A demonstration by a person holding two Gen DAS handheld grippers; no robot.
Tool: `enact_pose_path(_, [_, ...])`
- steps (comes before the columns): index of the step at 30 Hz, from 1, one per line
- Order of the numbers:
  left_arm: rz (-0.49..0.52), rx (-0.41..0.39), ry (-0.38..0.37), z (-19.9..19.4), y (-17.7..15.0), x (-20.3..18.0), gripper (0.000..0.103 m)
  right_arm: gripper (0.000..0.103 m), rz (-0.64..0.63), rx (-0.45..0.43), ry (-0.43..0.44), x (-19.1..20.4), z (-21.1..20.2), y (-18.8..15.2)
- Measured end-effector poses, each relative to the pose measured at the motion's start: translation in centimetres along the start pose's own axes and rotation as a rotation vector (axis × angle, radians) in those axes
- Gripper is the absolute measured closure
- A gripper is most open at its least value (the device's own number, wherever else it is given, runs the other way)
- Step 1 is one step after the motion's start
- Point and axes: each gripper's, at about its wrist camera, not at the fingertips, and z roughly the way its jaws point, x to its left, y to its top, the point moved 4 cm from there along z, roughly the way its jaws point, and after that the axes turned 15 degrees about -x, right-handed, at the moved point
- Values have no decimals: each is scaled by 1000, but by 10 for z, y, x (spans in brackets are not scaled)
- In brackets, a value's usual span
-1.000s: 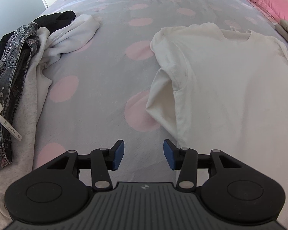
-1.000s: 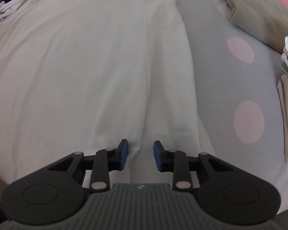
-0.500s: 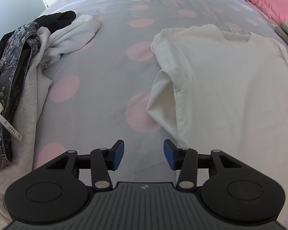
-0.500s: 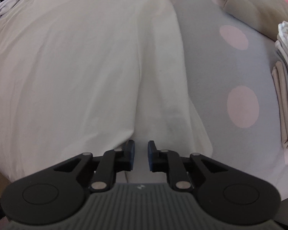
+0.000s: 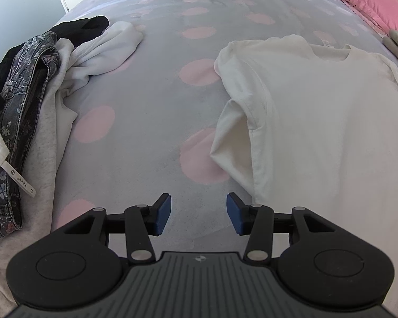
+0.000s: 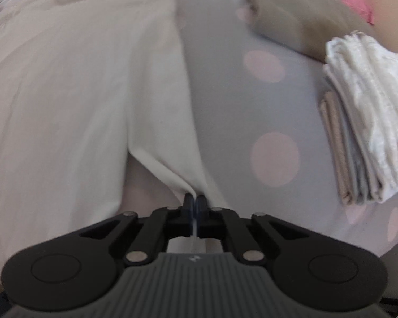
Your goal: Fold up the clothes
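The right gripper (image 6: 195,203) is pinching the near hem of the one white T-shirt (image 6: 74,100), jaws closed on a raised ridge of cloth. The left gripper (image 5: 198,213) is hanging wide open over the bedspread (image 5: 151,100), just left of the shirt (image 5: 318,122), touching nothing. The shirt is lying flat across the grey, pink-dotted cover, collar at the far end. One folded stack (image 6: 363,132) is sitting at the right, cut off by the frame; I'm counting about three layers, blurred. One loose heap of clothes (image 5: 34,92) is trailing off the left edge. A pink pillow (image 5: 368,0) is showing far right.
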Motion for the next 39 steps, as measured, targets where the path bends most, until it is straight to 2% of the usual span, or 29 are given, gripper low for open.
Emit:
enact_pose_path(3, [5,10,5,2,-1,0,59,101,65,-73,-152,-33,-6,20])
enact_pose_path(7, [10,21,4,4,-4,2,59,101,59,-154,-365,-70,-16,32])
enact_pose_path(11, [12,25,-1,7,-5,4,59,101,41,-137,-491,-92,-8,33])
enact_pose_path(15, [6,33,-25,11,-5,4,59,97,52,-188,-458,-78,-16,37])
enact_pose_path(16, [6,35,-32,13,-6,3,58,89,54,-201,-450,-74,-18,38])
enact_pose_path(17, [5,37,-40,14,-6,3,57,75,57,-214,-441,-70,-20,39])
enact_pose_path(19, [-5,42,-62,17,-7,1,54,67,63,-240,-423,-63,-24,41])
enact_pose_path(21, [-19,47,-79,22,-7,0,54,67,68,-265,-406,-55,-29,43])
enact_pose_path(25, [-49,37,-84,31,-6,-1,54,67,2,-289,-294,-12,-21,52])
enact_pose_path(28, [-102,23,-140,33,1,-4,54,67,-94,-282,-194,27,-7,59])
enact_pose_path(32, [-158,6,-168,33,13,-5,54,67,-239,-297,-135,71,4,66])
enact_pose_path(35, [-260,0,-187,35,19,5,54,67,-317,-306,-106,92,12,70])
enact_pose_path(39, [-446,-43,-168,38,30,33,54,67,-371,-305,-91,104,20,71])
